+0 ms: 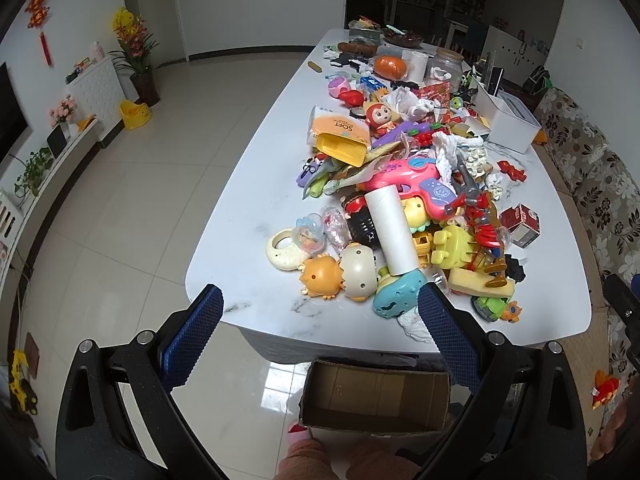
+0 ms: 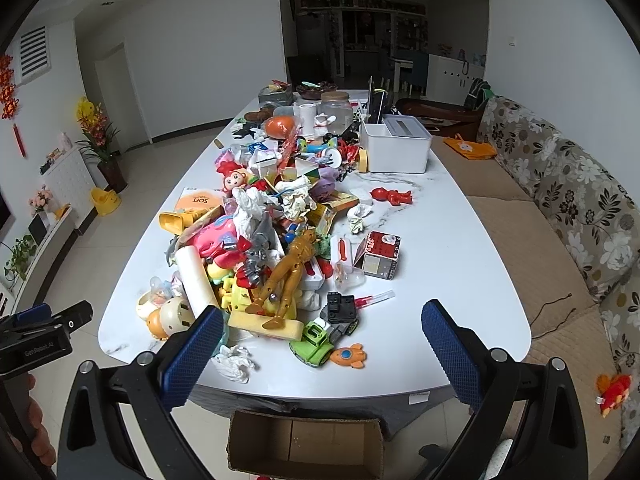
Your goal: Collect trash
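Note:
A white marble table [image 1: 248, 184] [image 2: 460, 264] holds a pile of toys mixed with trash. Crumpled white tissue [image 1: 414, 326] [image 2: 234, 362] lies at the near edge, more tissue [image 1: 450, 152] [image 2: 250, 208] sits on the pile, and a small wad [image 2: 358, 218] lies apart. A white paper roll [image 1: 390, 228] [image 2: 194, 276] rests on the toys. An open cardboard box [image 1: 376, 396] [image 2: 304, 440] stands on the floor below the table's near edge. My left gripper [image 1: 320, 308] and right gripper [image 2: 322, 330] are open and empty, above the box, short of the table.
A white storage box [image 1: 508, 120] [image 2: 396, 148], a jar [image 2: 336, 112] and a red carton [image 2: 378, 256] stand on the table. A floral sofa [image 2: 560, 208] runs along the right. Tiled floor [image 1: 120, 208] lies left. The left gripper shows in the right wrist view [image 2: 44, 332].

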